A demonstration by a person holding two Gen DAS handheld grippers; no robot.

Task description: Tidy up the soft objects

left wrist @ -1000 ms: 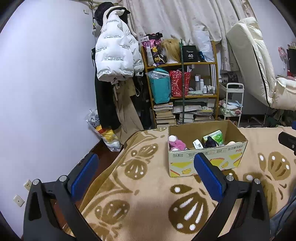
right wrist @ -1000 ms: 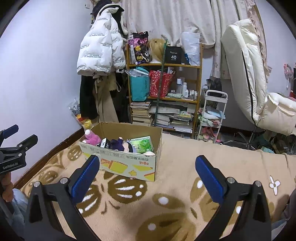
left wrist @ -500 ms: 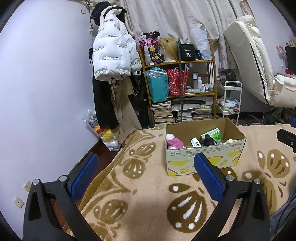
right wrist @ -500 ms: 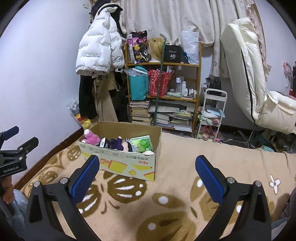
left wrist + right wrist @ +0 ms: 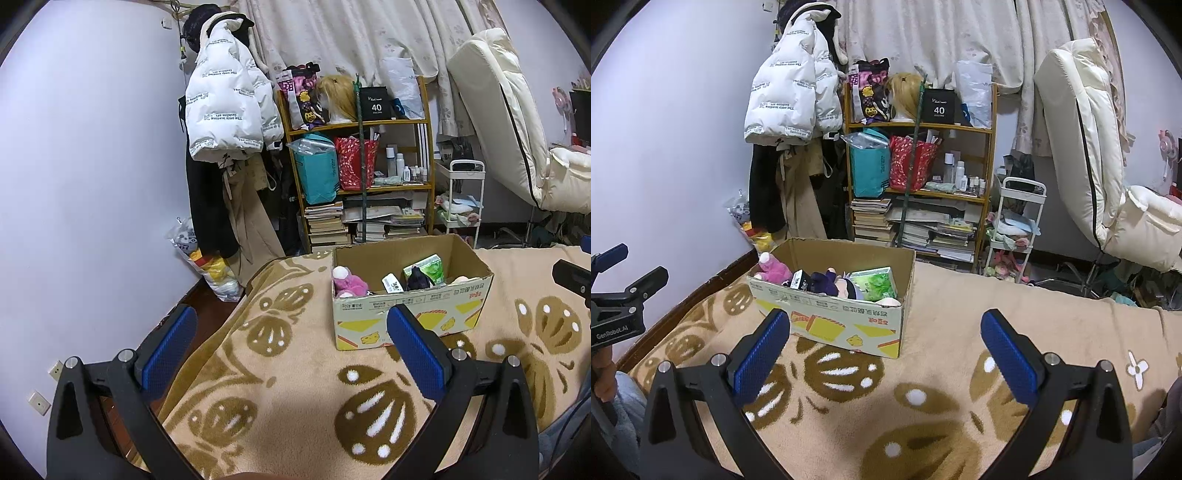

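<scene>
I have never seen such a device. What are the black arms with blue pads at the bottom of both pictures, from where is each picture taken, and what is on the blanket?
Each picture comes from a camera mounted on a hand-held gripper; a person holds one in each hand. The black arms with blue pads are the gripper's two fingers. One view looks along the left gripper, the other along the right gripper. Both are open and hold nothing.

They hover over a beige blanket with brown patterns. On it stands an open cardboard box holding soft things: a pink plush toy, a dark-haired doll and a green packet. At the left edge of the right view you see the other gripper from the side.

Behind are a shelf and a white puffer jacket.
</scene>
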